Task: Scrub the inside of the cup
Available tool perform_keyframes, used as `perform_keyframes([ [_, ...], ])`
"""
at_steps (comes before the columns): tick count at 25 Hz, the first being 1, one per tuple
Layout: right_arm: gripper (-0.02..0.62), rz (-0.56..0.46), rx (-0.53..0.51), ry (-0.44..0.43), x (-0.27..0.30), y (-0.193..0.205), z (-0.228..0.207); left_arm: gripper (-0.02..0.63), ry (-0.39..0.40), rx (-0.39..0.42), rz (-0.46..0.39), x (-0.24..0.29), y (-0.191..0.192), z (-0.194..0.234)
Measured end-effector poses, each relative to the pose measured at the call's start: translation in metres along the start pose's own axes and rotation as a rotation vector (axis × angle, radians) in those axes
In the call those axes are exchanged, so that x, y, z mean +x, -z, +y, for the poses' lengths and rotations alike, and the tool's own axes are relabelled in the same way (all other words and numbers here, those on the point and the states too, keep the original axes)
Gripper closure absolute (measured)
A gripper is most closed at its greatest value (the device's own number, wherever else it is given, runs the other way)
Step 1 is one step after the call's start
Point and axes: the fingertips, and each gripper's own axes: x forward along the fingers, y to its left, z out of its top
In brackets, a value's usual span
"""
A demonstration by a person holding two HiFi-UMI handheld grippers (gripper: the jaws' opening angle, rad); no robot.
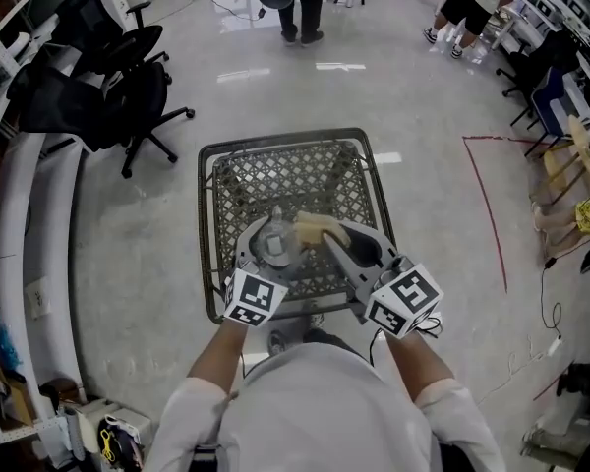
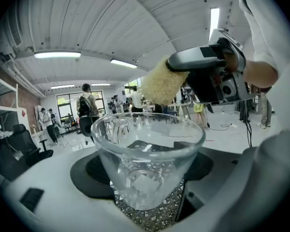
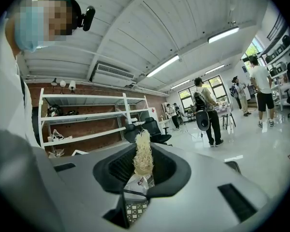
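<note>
Above a wire basket [image 1: 216, 180], the left gripper's [image 1: 267, 252] fingers clasp the glass cup [image 2: 147, 163]; the right gripper's [image 1: 336, 238] fingers pinch a sponge [image 2: 160, 83] just over its rim.

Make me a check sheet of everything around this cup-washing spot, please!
Surface: wire mesh cart, under both grippers.
Job's things: clear glass cup, empty; yellow scrubber near its rim, not inside.
Clutter: nothing seen.
Grippers: left gripper, jaws shut on the cup; right gripper, jaws shut on the scrubber.
Cables: black cable on the floor.
Surroundings: office chairs, people standing, red floor line.
</note>
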Motion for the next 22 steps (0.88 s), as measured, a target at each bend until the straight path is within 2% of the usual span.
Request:
perform_keyframes([
  [9,0.509,0.032,0.061,0.079,-0.017,0.020,-0.031,0.215,-0.014,-0.069,0.008,0.025,0.025,0.011],
  [22,0.509,0.144,0.157,0.172,-0.033,0.075,-0.074,0.215,0.033,-0.118,0.052,0.075,0.076,0.009],
])
